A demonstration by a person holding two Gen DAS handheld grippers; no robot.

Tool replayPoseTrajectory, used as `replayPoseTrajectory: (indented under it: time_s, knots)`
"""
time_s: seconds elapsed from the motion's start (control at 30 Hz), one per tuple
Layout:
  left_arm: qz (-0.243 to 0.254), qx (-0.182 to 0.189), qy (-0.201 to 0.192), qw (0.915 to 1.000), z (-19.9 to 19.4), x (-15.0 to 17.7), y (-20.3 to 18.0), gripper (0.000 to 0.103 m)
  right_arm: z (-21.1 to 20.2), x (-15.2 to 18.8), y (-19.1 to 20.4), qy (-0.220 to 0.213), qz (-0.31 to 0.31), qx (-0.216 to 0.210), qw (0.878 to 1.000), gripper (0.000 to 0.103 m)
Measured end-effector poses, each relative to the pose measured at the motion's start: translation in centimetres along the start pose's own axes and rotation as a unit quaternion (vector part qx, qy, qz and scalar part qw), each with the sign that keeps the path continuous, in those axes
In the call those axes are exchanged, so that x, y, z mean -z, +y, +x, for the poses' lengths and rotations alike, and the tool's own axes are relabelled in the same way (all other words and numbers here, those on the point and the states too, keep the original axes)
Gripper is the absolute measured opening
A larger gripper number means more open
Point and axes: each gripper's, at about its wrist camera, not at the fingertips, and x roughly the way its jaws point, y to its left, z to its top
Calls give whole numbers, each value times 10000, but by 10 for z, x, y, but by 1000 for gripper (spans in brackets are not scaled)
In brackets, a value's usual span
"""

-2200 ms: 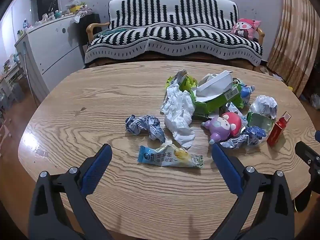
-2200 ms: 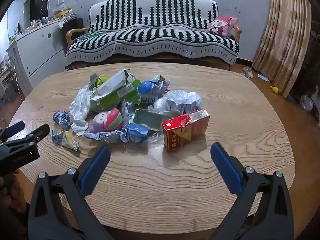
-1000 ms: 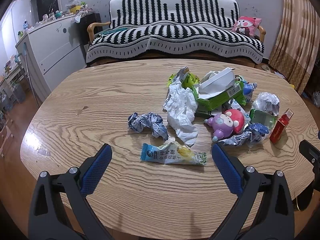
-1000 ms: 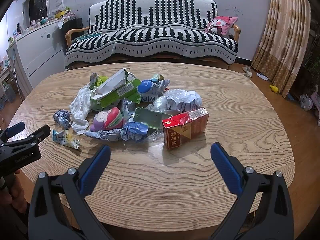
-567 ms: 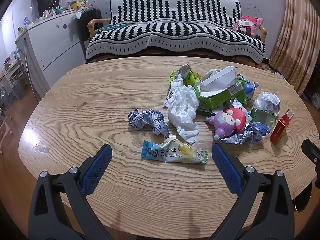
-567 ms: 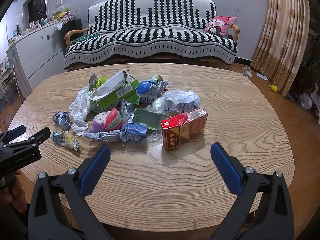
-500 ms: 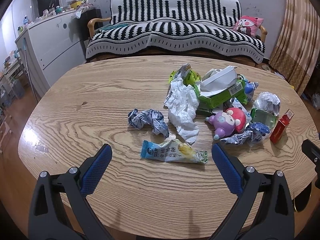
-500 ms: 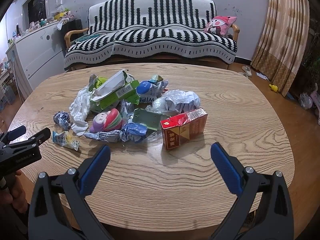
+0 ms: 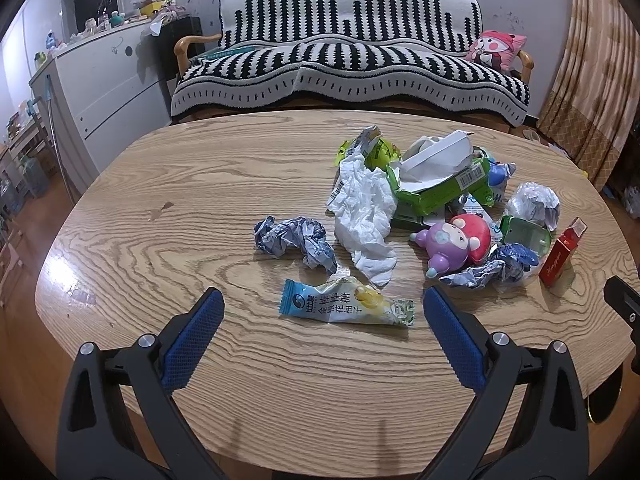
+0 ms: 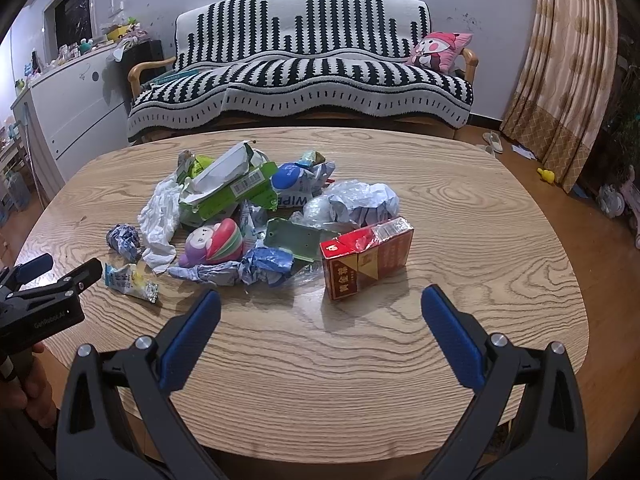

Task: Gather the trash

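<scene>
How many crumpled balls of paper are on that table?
3: one alone left of the white tissue, one blue in front of the toy, one whitish beyond the red box. More may be hidden.

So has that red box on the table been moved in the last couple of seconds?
No. The red box lies in the same spot beside the crumpled silver wrapper and the green card; only the camera drifted slightly.
</scene>
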Motion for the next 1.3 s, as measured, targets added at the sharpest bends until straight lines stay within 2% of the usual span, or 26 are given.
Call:
replayPoseTrajectory:
  time_s: [0.7,0.87,0.97,1.1,1.23,1.27,1.3]
  knots:
    - [-2,-4,53,10000,2,0,0,97,1,0,0,12,32,-3,10000,97]
    - [130,-86,48,9999,11,-9,-1,97,3,-1,-2,27,51,5,10000,97]
    - [244,-39,241,9994,33,-29,-9,97,8,0,-11,107,163,-71,9998,97]
    - [419,-210,580,9972,79,-51,-20,97,16,-1,-25,170,322,-55,9993,97]
    - [214,-115,951,9952,118,-63,-18,96,24,-1,-41,251,443,70,9987,97]
    - [170,-71,982,9950,124,-65,-17,93,26,-1,-44,263,463,88,9985,97]
    - [159,-69,1020,9946,127,-66,-16,83,27,-1,-47,269,490,97,9984,97]
